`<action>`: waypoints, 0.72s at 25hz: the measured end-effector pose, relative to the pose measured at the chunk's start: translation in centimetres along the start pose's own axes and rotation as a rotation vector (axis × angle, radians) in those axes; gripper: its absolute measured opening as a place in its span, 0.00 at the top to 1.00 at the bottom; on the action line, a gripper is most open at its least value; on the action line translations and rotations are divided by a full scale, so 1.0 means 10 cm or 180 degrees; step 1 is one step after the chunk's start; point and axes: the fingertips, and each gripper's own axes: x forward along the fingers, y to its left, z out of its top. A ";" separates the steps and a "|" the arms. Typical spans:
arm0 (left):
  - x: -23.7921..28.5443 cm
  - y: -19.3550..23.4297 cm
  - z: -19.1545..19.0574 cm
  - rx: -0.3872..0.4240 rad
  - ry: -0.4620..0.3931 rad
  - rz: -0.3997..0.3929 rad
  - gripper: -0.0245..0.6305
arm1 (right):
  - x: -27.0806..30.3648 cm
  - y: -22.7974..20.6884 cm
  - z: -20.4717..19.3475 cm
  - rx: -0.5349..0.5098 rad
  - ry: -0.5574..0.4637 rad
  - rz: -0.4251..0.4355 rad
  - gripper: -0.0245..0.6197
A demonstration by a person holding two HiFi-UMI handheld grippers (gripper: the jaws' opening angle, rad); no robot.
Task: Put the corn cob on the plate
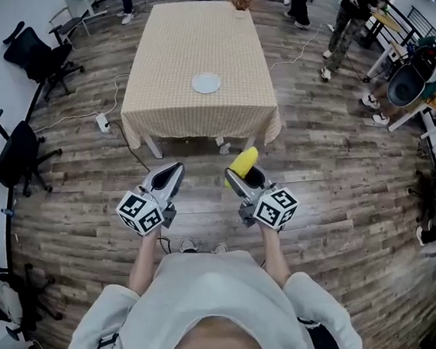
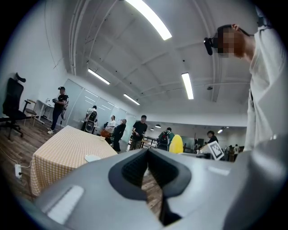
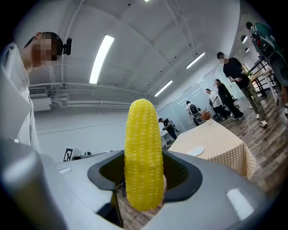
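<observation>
Right claw (image 1: 238,181) pinches upright yellow corn cob (image 1: 243,163); left claw (image 1: 173,175) pressed together. White round plate (image 1: 206,83) mid beige-checked table (image 1: 177,39), wood floor (image 1: 317,179) between.

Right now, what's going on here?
A person stands on the wooden floor, back from the table, with a gripper in each hand. The right gripper is shut on the corn cob, held upright between its jaws. The left gripper is shut with nothing in it. The plate lies bare on the table; the corn cob is not on it yet.
</observation>
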 end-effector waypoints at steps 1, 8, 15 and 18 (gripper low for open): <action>0.01 -0.05 -0.01 0.0006 0.0005 0.0006 0.95 | -0.04 -0.01 0.02 -0.0008 -0.0010 0.0018 0.57; 0.08 -0.22 -0.17 -0.0018 0.0019 0.0070 0.95 | -0.21 -0.08 0.08 -0.0023 -0.0108 0.0096 0.57; 0.16 -0.16 -0.22 -0.0044 0.0010 0.0073 0.95 | -0.14 -0.17 0.05 -0.0107 -0.0010 0.0079 0.57; 0.24 -0.06 -0.25 -0.0074 0.0027 0.0069 0.95 | -0.03 -0.24 0.02 -0.0132 0.0024 0.0083 0.57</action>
